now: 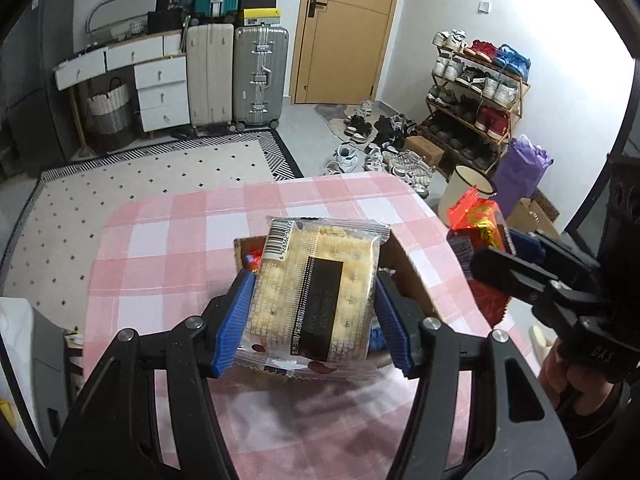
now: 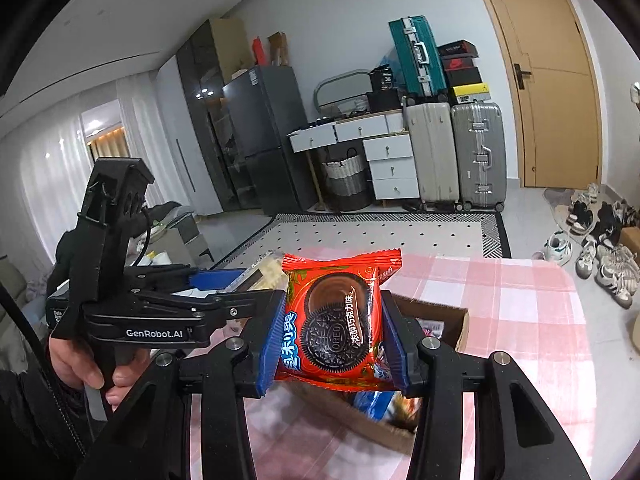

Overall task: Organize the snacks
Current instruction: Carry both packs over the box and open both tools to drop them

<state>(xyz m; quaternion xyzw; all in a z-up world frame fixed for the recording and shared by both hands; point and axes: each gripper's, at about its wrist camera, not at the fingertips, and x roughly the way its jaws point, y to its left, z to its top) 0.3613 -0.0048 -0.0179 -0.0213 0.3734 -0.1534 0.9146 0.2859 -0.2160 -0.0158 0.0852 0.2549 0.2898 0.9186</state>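
Observation:
My left gripper [image 1: 314, 312] is shut on a clear pack of pale crackers [image 1: 316, 292] with a barcode and black label, held above an open cardboard box [image 1: 404, 272] on the pink checked table [image 1: 168, 240]. My right gripper [image 2: 334, 336] is shut on a red Oreo packet [image 2: 336, 320], held above the same box [image 2: 452, 324], which holds other snack packs. In the left wrist view the right gripper [image 1: 496, 256] and its red packet [image 1: 476, 224] are at the right. In the right wrist view the left gripper [image 2: 240, 284] with the crackers [image 2: 268, 272] is at the left.
Beyond the table lie a patterned rug [image 1: 152, 176], suitcases [image 1: 260, 76], a white drawer unit [image 1: 160, 92] and a wooden door [image 1: 344, 28]. A shoe rack [image 1: 476, 92], loose shoes, a white bin [image 1: 464, 192] and a purple bag [image 1: 520, 172] stand at the right.

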